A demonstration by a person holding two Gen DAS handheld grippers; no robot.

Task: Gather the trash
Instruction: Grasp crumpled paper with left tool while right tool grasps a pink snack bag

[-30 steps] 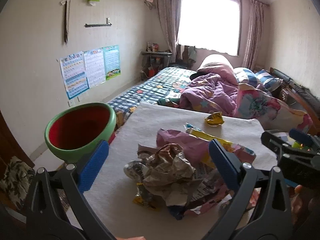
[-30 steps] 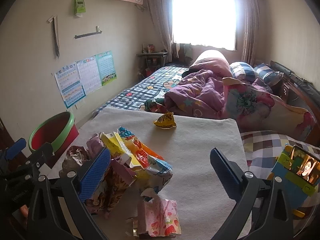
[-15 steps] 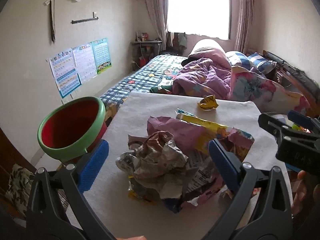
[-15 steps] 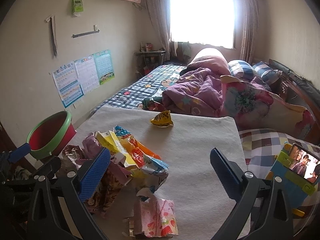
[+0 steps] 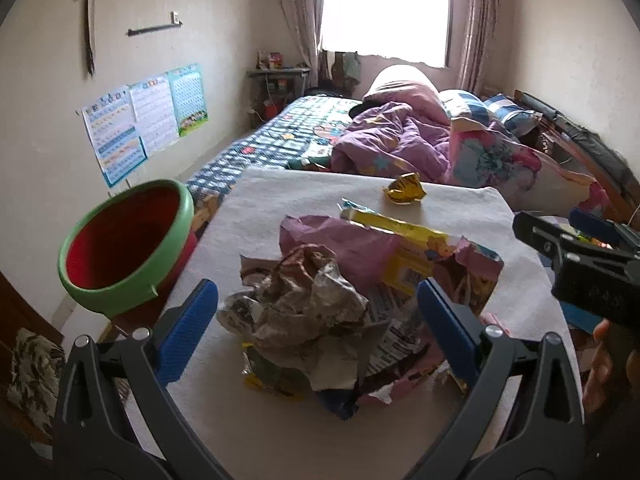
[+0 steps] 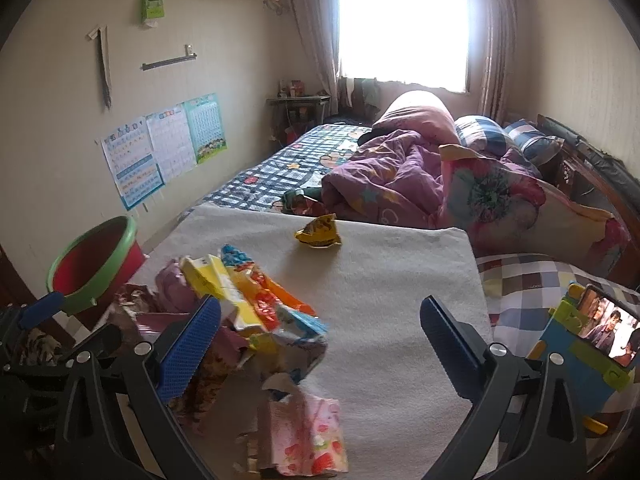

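A heap of crumpled wrappers [image 5: 320, 304] lies on a white cloth-covered table [image 5: 288, 196]; it also shows in the right wrist view [image 6: 240, 312]. My left gripper [image 5: 318, 328] is open, its fingers on either side of a crumpled grey-brown paper [image 5: 304, 300]. My right gripper [image 6: 320, 344] is open and empty above the table, right of the heap. A pink strawberry-print wrapper [image 6: 308, 432] lies just below it. A small yellow wrapper [image 6: 318, 232] lies alone near the far edge. A red bin with a green rim [image 5: 120, 244] stands off the table's left side.
A bed with a checked blanket and purple quilts [image 6: 400, 176] lies beyond the table. A phone in a colourful stand [image 6: 600, 328] sits at the right on a checked pillow. Posters hang on the left wall [image 6: 160, 148].
My left gripper has moved forward and closer to the heap, so the crumpled paper now sits between its fingers. The right gripper has barely moved.
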